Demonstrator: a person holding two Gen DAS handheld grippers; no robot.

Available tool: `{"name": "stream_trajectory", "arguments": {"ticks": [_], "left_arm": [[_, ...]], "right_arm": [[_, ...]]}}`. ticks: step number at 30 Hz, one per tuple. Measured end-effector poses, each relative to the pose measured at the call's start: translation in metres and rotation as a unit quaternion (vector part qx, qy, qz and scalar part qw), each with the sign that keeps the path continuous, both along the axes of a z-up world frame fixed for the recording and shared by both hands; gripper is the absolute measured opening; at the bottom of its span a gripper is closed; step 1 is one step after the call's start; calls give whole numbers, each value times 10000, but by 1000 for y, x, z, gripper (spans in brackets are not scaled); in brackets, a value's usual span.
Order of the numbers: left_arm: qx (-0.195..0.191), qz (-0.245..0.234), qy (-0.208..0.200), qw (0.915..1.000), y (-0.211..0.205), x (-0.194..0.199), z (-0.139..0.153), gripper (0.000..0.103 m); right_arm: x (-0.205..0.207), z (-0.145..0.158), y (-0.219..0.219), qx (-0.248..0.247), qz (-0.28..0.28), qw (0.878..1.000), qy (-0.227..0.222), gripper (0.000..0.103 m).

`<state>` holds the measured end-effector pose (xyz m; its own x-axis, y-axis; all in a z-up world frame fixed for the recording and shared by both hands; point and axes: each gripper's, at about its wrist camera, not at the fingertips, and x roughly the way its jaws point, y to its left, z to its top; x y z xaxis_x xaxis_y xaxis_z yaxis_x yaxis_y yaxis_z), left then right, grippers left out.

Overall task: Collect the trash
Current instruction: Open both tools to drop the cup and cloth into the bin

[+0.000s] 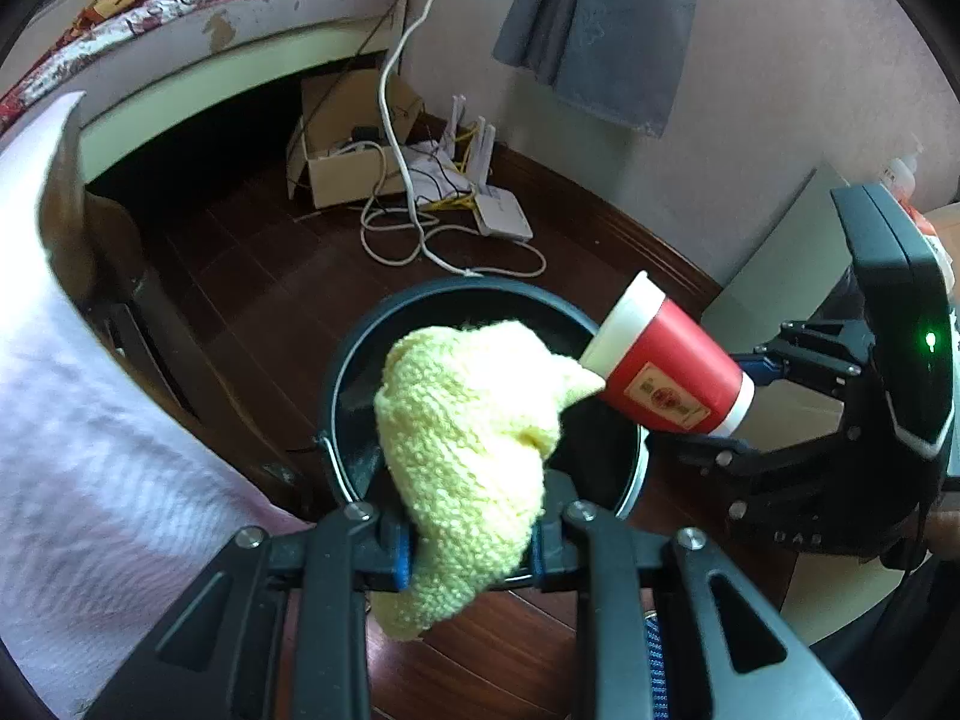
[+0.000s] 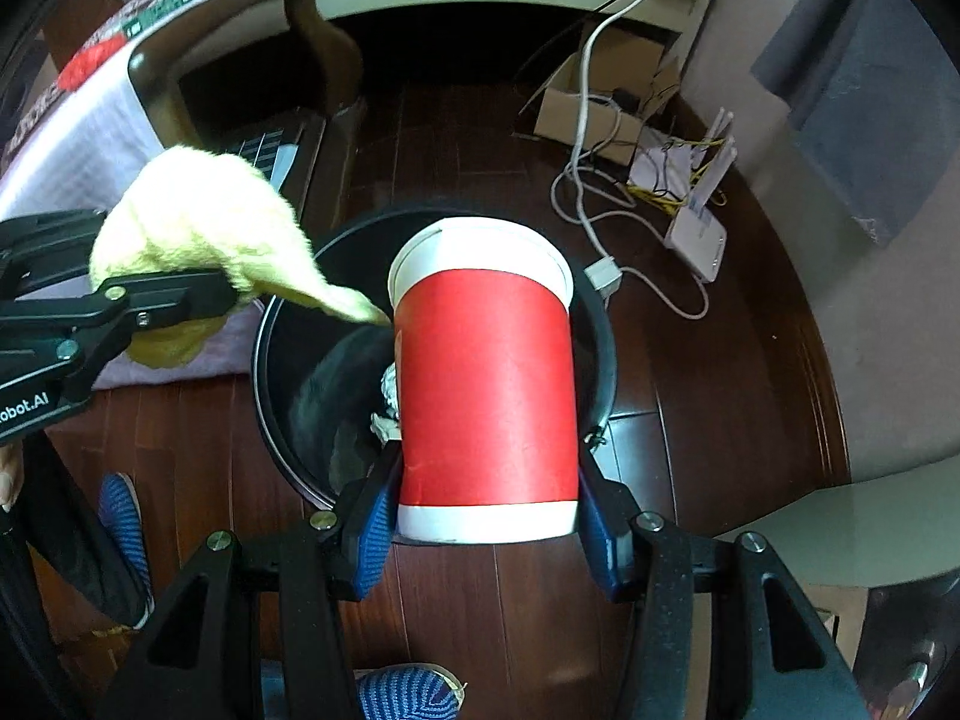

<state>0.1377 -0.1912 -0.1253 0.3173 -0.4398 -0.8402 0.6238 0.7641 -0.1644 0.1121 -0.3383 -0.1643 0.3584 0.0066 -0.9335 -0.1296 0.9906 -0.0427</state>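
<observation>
My left gripper (image 1: 471, 546) is shut on a fluffy yellow cloth (image 1: 468, 444) and holds it over the near rim of a black round trash bin (image 1: 354, 360) on the dark wood floor. My right gripper (image 2: 486, 528) is shut on a red paper cup (image 2: 486, 396) with white bands, held on its side above the same bin (image 2: 273, 378). The cloth's tip touches the cup's rim in both views. In the left wrist view the cup (image 1: 666, 366) and right gripper (image 1: 750, 414) are at the right. In the right wrist view the cloth (image 2: 204, 228) and left gripper (image 2: 180, 294) are at the left. Crumpled trash (image 2: 389, 402) lies inside the bin.
A bed (image 1: 240, 18) and a pink sheet (image 1: 72, 420) lie at the left. A cardboard box (image 1: 354, 144), white cables (image 1: 414, 228) and a router (image 1: 504, 213) sit by the wall. A wooden chair (image 2: 324, 36) stands behind the bin. Blue shoes (image 2: 408, 693) are near the bottom.
</observation>
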Motion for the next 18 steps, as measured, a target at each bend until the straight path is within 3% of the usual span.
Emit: {"name": "stream_trajectory", "arguments": {"ticks": [1,2,3,4,9,18], "left_arm": [[-18,-31,47,10000,-1,2,-2,40],[0,8,48,10000,-2,3,-4,58],[40,91,31,9999,-1,4,-5,79],[-7,170,-7,9999,3,5,-4,85],[228,462,-131,9986,17,7,-9,94],[266,688,-278,9969,30,5,-7,95]], "right_arm": [[2,-3,2,-17,54,10000,47,58],[5,-8,4,-100,117,9998,111,63],[9,-15,5,-298,131,9993,183,87],[11,-21,5,-517,113,9984,200,99],[19,-31,-11,-514,-123,9978,389,99],[19,-16,-1,-567,-55,9979,313,103]]}}
